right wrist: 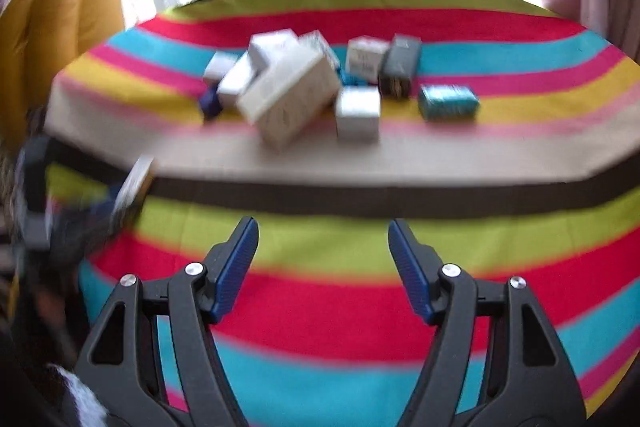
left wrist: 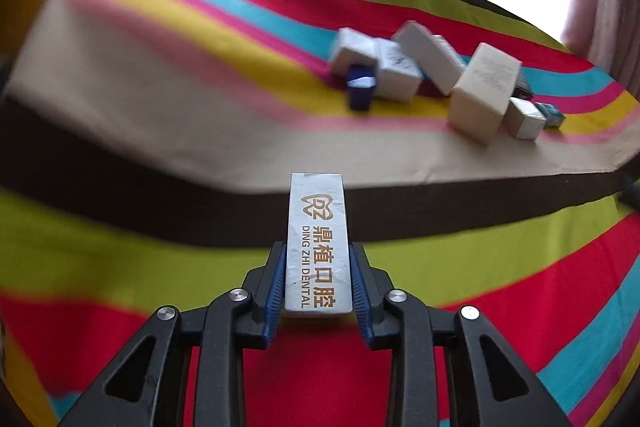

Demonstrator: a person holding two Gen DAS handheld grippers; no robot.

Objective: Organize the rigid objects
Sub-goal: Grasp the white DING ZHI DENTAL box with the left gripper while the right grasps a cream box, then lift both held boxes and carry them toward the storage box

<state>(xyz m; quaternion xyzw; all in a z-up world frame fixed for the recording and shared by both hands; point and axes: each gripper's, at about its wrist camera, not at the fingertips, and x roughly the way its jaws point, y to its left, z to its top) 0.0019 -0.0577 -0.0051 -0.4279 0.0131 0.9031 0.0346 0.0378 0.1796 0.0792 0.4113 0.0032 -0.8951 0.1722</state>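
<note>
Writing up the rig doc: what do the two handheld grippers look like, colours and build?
Both look the same. The left gripper and right gripper have black plastic linkage arms with triangular cut-outs, joined by round silver pivot pins. The jaws carry blue ribbed pads. No cables or printed markings show on either. No sleeve or clothing is clearly visible in these views.

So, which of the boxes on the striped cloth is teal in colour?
The teal box, lying alone at the right end of the group in the right wrist view; its nearest neighbours are white and dark grey.
</note>
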